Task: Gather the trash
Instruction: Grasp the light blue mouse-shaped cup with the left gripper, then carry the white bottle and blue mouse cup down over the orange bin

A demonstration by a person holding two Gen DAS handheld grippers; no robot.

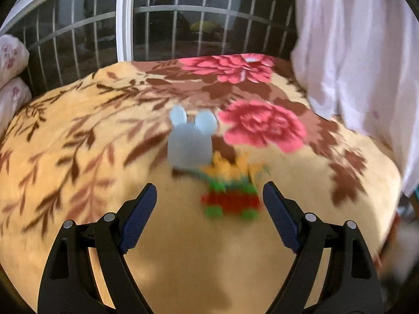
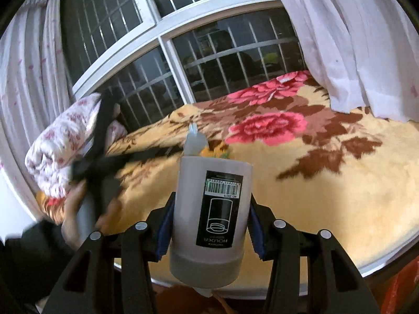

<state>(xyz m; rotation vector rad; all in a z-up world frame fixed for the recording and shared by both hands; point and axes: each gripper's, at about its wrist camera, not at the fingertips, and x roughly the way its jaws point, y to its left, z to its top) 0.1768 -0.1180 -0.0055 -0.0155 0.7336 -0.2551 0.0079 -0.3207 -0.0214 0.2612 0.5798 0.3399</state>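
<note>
In the left wrist view a crumpled snack wrapper [image 1: 231, 191] in red, green and yellow lies on the floral blanket [image 1: 104, 136], blurred. Just behind it stands a pale blue mouse-shaped object [image 1: 189, 141] with two round ears. My left gripper [image 1: 209, 198] is open and empty, its jaws wide apart on either side of the wrapper, a little short of it. My right gripper [image 2: 209, 225] is shut on a white cylindrical holder [image 2: 209, 217] with a black label, held upright above the bed's near edge. Past the holder's rim the mouse object [image 2: 194, 141] and the wrapper [image 2: 214, 153] show partly.
The bed fills both views. A barred window [image 1: 183, 26] runs behind it. White curtains [image 1: 353, 47] hang at the right. Folded floral bedding [image 2: 62, 141] sits at the left. The left gripper's black arms [image 2: 104, 157] and the person's hand [image 2: 76, 209] show blurred at left.
</note>
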